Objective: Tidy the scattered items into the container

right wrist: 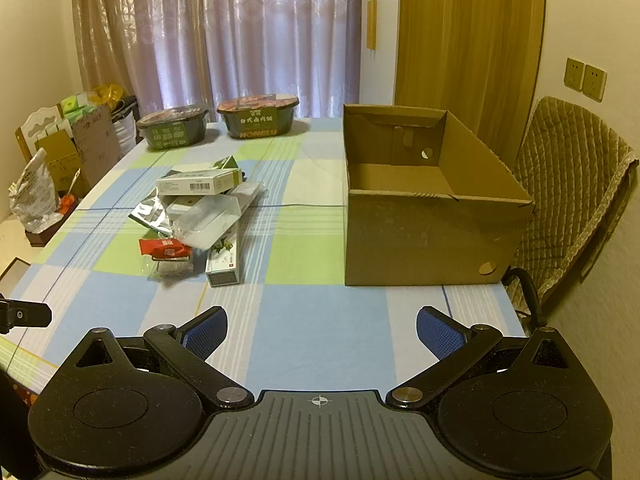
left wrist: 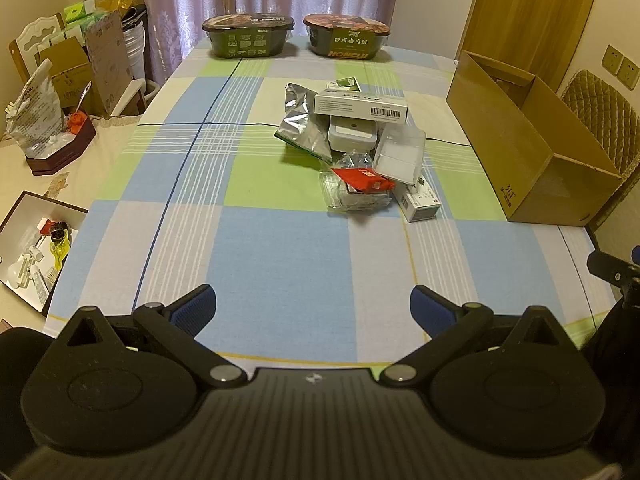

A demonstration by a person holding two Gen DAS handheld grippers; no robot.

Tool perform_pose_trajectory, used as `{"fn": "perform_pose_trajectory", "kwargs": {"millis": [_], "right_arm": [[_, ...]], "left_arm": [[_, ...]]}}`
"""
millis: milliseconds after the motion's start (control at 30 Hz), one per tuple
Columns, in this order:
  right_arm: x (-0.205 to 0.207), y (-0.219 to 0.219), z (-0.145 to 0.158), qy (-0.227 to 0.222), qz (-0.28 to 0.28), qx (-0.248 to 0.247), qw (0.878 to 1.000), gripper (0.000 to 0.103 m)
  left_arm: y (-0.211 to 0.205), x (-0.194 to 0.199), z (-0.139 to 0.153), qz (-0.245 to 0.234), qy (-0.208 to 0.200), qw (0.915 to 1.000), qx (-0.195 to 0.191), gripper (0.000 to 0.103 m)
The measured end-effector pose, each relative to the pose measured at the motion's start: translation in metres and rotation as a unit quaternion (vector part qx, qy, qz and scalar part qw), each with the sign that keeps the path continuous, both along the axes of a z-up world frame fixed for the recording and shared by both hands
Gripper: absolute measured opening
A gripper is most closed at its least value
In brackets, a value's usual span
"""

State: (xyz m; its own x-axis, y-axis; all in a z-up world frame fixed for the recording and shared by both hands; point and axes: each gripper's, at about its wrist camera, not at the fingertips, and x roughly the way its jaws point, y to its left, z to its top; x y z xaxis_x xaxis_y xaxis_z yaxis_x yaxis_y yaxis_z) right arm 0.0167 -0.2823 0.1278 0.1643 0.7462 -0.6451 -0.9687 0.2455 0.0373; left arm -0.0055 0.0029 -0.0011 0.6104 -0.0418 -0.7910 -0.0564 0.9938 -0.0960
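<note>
Both grippers wait apart over the tabletop; the scattered items lie in one pile beside the cardboard box.

From the left wrist we see our left gripper (left wrist: 312, 312) with its blue fingers (left wrist: 198, 308) released and empty above the checked tabletop (left wrist: 280, 248). The pile is ahead: a white barcode box (left wrist: 360, 106) lies on top, a silver foil bag (left wrist: 302, 124) to its left, a clear plastic tray (left wrist: 400, 154) and a red packet (left wrist: 362, 180) nearer to us. The cardboard box (left wrist: 520, 152) stands at the right.
From the right wrist we see our right gripper (right wrist: 322, 334), its fingers (right wrist: 438, 332) also released. The cardboard box (right wrist: 424, 236) stands open and upright, well apart from the pile (right wrist: 196, 216) at its left. Two dark food bowls (right wrist: 258, 116) stand at the far edge.
</note>
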Motion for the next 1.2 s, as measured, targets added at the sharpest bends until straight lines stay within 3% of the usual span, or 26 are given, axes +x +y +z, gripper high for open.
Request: {"fn": "perform_pose_trajectory", "kwargs": {"millis": [1200], "right_arm": [[-0.0021,0.003,-0.0026,0.0,0.003,-0.011,1.0,0.103]], "left_arm": [[0.0001,0.0019,-0.0034,0.005,0.008,0.9999,0.012,0.102]]}}
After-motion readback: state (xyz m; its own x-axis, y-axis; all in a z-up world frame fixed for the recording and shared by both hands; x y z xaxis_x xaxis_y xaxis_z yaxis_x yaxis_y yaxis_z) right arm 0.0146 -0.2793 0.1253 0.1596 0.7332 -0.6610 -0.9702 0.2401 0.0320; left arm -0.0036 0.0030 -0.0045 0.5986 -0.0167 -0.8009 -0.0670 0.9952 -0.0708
